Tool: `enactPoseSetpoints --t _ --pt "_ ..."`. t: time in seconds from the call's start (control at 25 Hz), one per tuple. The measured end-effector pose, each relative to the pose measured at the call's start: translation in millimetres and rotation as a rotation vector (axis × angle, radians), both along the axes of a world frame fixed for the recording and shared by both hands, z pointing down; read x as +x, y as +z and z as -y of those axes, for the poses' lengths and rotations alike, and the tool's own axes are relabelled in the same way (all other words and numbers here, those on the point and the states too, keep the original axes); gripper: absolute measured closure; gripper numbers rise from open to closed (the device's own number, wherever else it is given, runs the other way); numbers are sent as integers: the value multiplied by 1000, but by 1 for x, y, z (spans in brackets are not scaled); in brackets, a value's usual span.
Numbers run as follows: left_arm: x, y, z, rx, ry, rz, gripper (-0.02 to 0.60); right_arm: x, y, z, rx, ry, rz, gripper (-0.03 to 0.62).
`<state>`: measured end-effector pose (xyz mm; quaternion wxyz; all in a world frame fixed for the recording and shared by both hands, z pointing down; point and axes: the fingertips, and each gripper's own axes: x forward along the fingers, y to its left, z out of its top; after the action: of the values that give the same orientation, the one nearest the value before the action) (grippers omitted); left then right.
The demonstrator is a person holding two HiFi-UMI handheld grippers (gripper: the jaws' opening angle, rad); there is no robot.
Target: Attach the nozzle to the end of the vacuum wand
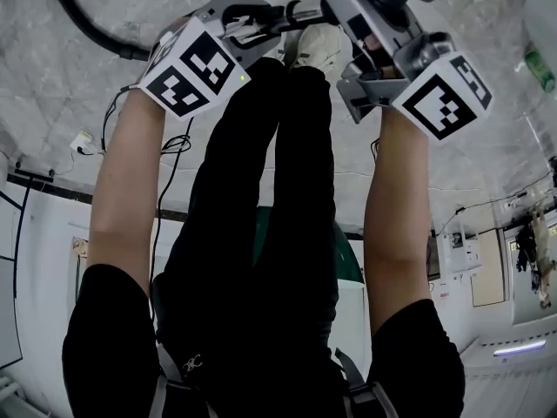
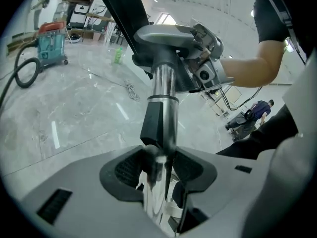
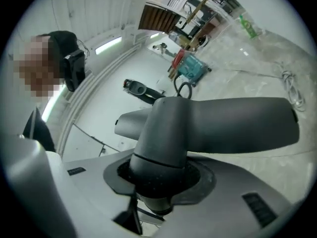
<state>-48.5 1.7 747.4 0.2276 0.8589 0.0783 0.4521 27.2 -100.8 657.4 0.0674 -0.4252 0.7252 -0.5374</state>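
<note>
Nozzle [image 3: 218,125] and vacuum wand [image 2: 163,118], both held in mid-air above a pale marble floor [image 2: 74,113]. The left hand-held gripper [image 2: 161,168] pinches the chrome wand low on its shaft. The right hand-held gripper [image 3: 158,175] is clamped round the nozzle's round grey neck. In the left gripper view the wand's upper end meets the nozzle's socket; whether it is fully seated cannot be told.

Likely faults:
- A slight tilt between the two axes would jam the joint or leave it half-engaged.
- The smooth tube could slide through the pads under an axial push.
- The round neck could twist in its grip, setting the head askew.

Setting: a large, brightly lit hall. On the floor are a black hose [image 2: 25,73], a teal vacuum canister [image 2: 52,43], a green bottle [image 2: 118,56] and a loose cable [image 2: 131,90].
</note>
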Motion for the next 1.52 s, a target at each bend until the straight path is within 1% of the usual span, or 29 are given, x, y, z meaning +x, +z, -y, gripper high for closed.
enactPoseSetpoints --t 0.04,0.08,0.12,0.16,0.24,0.28,0.32,0.4,0.48,0.56,0.64,0.72,0.76,0.8,0.88,0.96,1.0,1.04,1.08,1.12,1.16,1.2,1.32,1.4,1.52 --pt "0 2 -1 4 1 7 400 -2 1 -1 23 -28 25 428" --pt "1 3 -1 13 -5 13 400 0 2 -2 36 -25 34 430" --pt "4 5 0 25 -18 16 400 6 5 -1 31 16 21 430" --pt "8 6 2 33 -40 14 400 14 9 0 6 88 -15 430" --pt "16 7 6 33 -81 -1 399 31 17 2 -80 249 -137 430" --pt "19 8 7 32 -87 -6 397 36 22 2 -123 301 -195 431" --pt "20 9 7 31 -84 -5 397 38 25 2 -159 328 -232 431" --pt "17 12 5 24 -68 4 397 34 31 1 -190 327 -230 431" --pt "13 14 3 15 -55 11 397 29 34 0 -180 285 -197 433" --pt "15 19 3 15 -48 18 397 32 39 0 -169 271 -179 431" --pt "23 24 5 27 -44 15 397 41 46 -5 -185 304 -176 430" --pt "31 31 6 35 -51 16 397 52 52 -17 -228 361 -190 419" --pt "33 37 6 40 -59 24 398 58 53 -23 -247 388 -196 385" --pt "33 46 7 47 -69 39 397 63 53 -31 -265 416 -201 355" --pt "29 70 8 63 -79 94 397 72 55 -49 -307 461 -202 345" --pt "21 97 -1 67 -64 163 397 71 58 -75 -361 458 -209 347" --pt "17 111 -8 64 -52 193 397 72 60 -89 -383 437 -258 351" --pt "15 126 -14 63 -39 221 397 75 64 -101 -391 412 -339 444" --pt "14 142 -19 65 -27 247 397 78 68 -109 -385 381 -424 573" --pt "13 159 -23 68 -18 272 397 79 73 -115 -371 343 -486 577" --pt "12 175 -28 70 -11 297 398 80 78 -119 -356 308 -518 577" --pt "10 189 -33 70 -7 323 397 80 84 -123 -345 286 -527 577" --pt "-1 225 -40 73 -2 388 397 82 95 -126 -328 287 -521 577" --pt "-11 241 -39 98 -14 430 397 84 99 -127 -324 305 -507 577" --pt "-26 259 -26 133 -90 496 397 85 104 -126 -305 310 -488 577"
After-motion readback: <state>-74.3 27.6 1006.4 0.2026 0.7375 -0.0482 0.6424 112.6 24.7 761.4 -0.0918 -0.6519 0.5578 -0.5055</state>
